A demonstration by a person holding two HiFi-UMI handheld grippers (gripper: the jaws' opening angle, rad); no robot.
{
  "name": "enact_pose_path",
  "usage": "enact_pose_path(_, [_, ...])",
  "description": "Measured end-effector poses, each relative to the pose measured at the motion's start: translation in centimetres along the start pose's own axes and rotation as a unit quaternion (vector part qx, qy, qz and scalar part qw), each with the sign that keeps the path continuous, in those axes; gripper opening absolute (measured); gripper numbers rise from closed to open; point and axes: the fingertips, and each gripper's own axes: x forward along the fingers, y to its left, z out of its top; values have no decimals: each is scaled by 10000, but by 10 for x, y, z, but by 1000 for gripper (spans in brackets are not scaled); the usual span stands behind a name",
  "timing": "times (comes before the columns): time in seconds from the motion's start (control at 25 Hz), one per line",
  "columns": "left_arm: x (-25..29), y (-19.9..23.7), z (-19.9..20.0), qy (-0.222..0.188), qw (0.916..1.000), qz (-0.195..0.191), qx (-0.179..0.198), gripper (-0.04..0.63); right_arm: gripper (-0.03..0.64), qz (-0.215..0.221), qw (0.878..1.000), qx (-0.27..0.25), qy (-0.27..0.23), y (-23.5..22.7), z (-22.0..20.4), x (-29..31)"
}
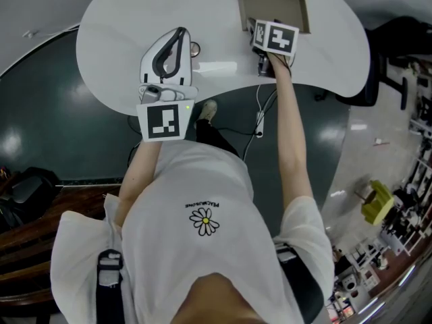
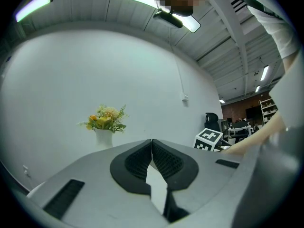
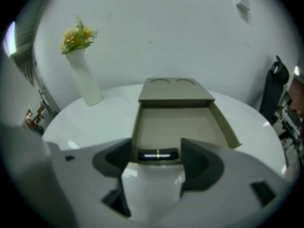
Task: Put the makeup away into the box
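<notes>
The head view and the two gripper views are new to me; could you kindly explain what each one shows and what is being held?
There is no robot here: a person holds a two-jaw gripper in each hand. The head view looks steeply down from the person's head onto a round white table. Each gripper view comes from a camera riding on that gripper and looking along its jaws.

The left gripper points up towards the wall, jaws together, with nothing in them. The right gripper has its jaws apart at the near edge of an open cardboard box. A slim dark makeup item lies between them. Small gaps show at both its ends, so it seems not to be clamped.

A white vase of flowers also stands on the table. The cubes with black-and-white squares are part of the grippers.
</notes>
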Motion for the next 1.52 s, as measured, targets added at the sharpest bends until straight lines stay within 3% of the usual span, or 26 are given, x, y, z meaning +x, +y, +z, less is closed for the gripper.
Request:
enact_pose_path(0.2, [-1,2,5,-21,10000,34,13,25,311,14,9993,24,-361,3,23,-23])
enact_pose_path(0.44, [-1,2,20,-192,9998,35,8,25,304,452,9855,151,-1626,24,63,-93])
enact_pose_path(0.48, [-2,1,24,-232,9997,22,24,25,276,425,9818,157,-1843,26,67,-106])
enact_pose_path(0.56, [-3,1,33,-319,9995,-14,58,25,107,237,9738,156,-2257,29,72,-135])
enact_pose_path(0.68, [-5,1,44,-459,9989,-58,58,25,50,72,9621,54,-2727,41,72,-171])
enact_pose_path(0.84, [-11,-2,52,-537,9984,-140,73,25,34,212,9488,-97,-3149,69,54,-202])
enact_pose_path(1.2, [-13,-6,51,-481,9978,-368,267,25,31,695,9390,289,-3357,115,1,-216])
enact_pose_path(1.52, [-11,-2,49,-453,9983,-358,77,25,29,878,9374,259,-3359,128,0,-214])
